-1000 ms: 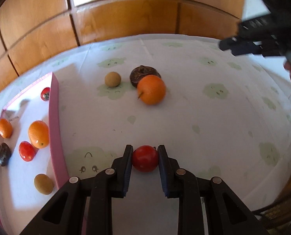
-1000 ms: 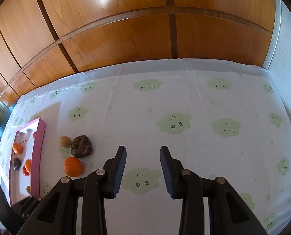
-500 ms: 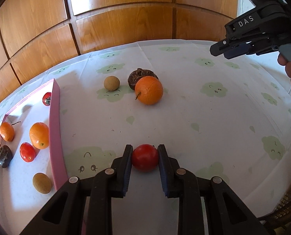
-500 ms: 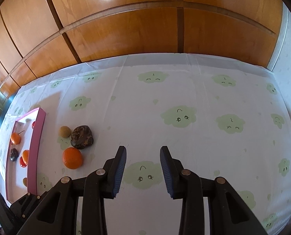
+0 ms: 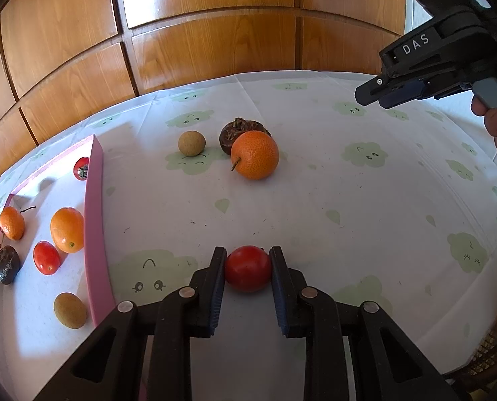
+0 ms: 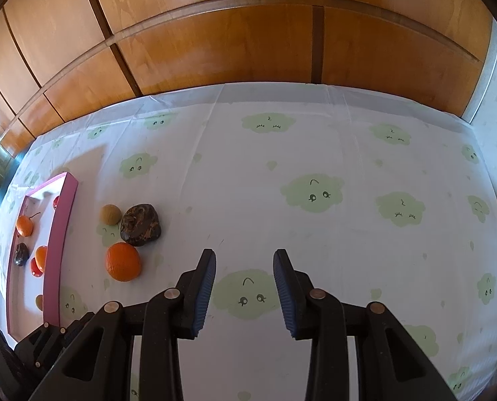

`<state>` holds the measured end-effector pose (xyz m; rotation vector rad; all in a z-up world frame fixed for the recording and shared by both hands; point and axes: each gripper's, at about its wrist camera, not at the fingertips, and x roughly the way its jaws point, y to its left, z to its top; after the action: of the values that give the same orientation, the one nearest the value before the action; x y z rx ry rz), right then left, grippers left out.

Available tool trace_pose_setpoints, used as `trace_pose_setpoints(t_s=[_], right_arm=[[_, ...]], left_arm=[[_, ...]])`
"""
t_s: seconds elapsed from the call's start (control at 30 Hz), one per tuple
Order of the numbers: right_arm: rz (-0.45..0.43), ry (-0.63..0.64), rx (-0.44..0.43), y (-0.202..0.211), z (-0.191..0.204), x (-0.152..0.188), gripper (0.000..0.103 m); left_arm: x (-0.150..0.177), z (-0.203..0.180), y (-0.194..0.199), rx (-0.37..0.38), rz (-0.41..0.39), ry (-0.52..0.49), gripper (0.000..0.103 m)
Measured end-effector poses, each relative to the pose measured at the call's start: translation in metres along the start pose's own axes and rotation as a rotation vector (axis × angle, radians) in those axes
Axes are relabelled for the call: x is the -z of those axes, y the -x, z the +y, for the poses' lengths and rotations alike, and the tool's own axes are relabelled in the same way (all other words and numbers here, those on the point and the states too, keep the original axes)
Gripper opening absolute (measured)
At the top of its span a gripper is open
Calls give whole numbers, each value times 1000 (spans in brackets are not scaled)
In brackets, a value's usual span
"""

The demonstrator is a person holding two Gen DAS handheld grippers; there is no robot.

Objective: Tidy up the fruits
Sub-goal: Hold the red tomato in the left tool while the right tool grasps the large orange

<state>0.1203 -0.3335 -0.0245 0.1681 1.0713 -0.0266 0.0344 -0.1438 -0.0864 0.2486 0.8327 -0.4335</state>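
Gripping a tomato (image 5: 247, 268) in my left gripper (image 5: 247, 272), pads pressed to both its sides, just right of the pink tray (image 5: 95, 220). Only this view shows the tomato. My right gripper (image 6: 244, 280) stands parted, empty, over cloth (image 6: 315, 153). Both views: orange (image 5: 255, 154), dark fruit (image 6: 140, 224), tan ball (image 5: 191, 143), loose on the cloth.

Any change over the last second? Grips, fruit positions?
Nothing of note. Left hand-held gripper stays shut on the red tomato; right hand-held gripper stays open and empty. Orange, dark fruit, small tan fruit and the pink tray fruit haven't moved.
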Motion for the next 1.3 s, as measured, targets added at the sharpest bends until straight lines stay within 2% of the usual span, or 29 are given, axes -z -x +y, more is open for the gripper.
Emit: trace_pose_setpoints(t_s=[0.73, 0.83, 0.93, 1.0, 1.3], right_arm=[[73, 16, -20, -14, 6, 6, 36], [81, 10, -48, -15, 7, 7, 36], [95, -12, -146, -14, 9, 7, 36], [100, -8, -178, -14, 13, 8, 37], [131, 40, -241, -18, 31, 12, 38]], left_arm=[[2, 0, 0, 4, -16, -6, 26], [2, 0, 0, 6, -16, -4, 26], [1, 0, 0, 8, -17, -3, 26], [2, 0, 0, 10, -18, 0, 26], [2, 1, 0, 16, -21, 5, 26]])
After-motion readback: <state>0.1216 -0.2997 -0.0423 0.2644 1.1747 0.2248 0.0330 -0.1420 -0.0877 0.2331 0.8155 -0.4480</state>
